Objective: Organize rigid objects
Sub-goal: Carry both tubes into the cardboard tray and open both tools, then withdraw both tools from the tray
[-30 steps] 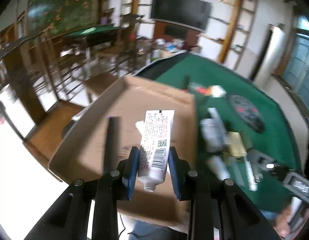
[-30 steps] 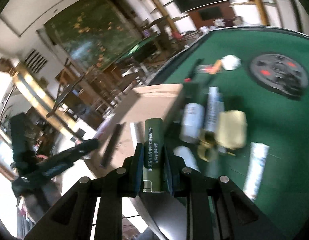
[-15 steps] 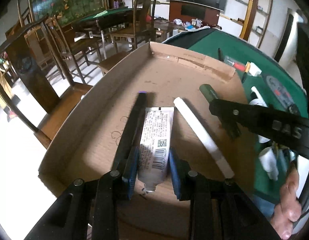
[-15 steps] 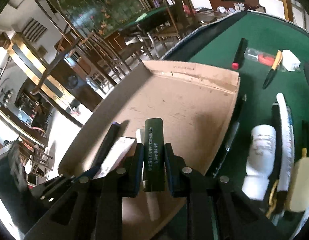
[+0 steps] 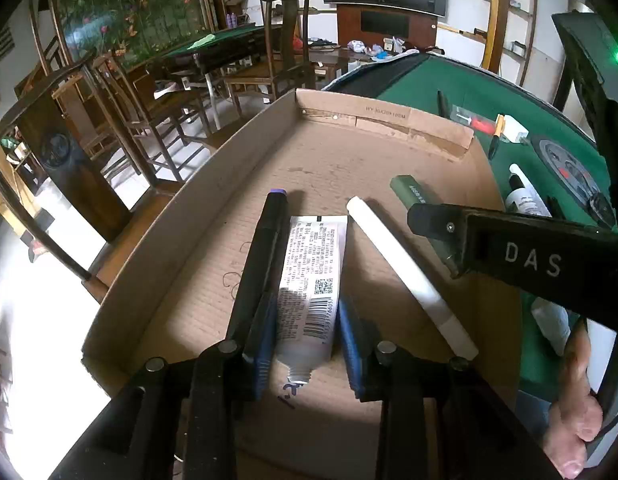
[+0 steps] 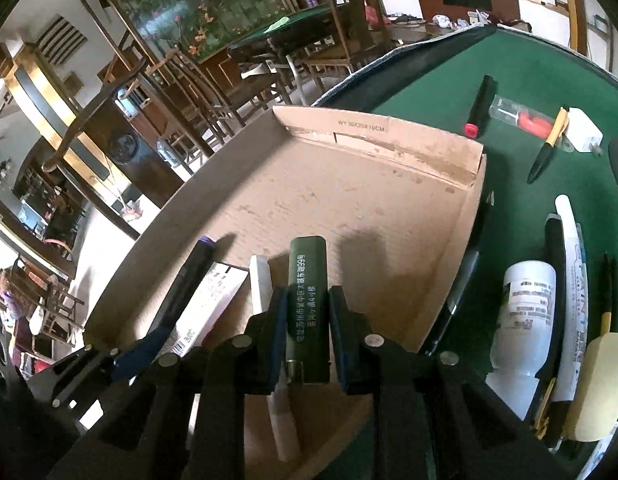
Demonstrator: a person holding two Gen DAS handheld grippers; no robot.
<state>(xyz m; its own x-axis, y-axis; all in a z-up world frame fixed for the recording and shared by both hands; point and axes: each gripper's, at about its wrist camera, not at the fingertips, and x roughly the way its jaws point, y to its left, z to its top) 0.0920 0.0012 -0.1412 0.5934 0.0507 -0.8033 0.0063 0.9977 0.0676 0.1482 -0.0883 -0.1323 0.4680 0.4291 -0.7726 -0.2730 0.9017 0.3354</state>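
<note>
A shallow cardboard box (image 5: pixel 389 120) (image 6: pixel 389 140) sits at the edge of the green table. My left gripper (image 5: pixel 307 338) is shut on a white printed tube (image 5: pixel 313 276), low over the box floor. A black marker (image 5: pixel 263 256) lies just left of the tube and a white marker (image 5: pixel 405 276) to its right. My right gripper (image 6: pixel 305 330) is shut on a dark green bar with white print (image 6: pixel 307 300), also low inside the box. The green bar (image 5: pixel 413 192) and the right gripper's black body show at the right of the left wrist view.
On the green felt right of the box lie a white bottle (image 6: pixel 523 312), a yellow block (image 6: pixel 601 384), pens (image 6: pixel 547 150), a black marker with a red cap (image 6: pixel 481 106), a white charger (image 6: pixel 585 130) and a dark round disc (image 5: pixel 569 168). Wooden chairs stand beyond the table's left edge.
Both grippers have moved from over the table to low inside the box, still holding the tube and the green bar. The right gripper now sits close beside the left.
</note>
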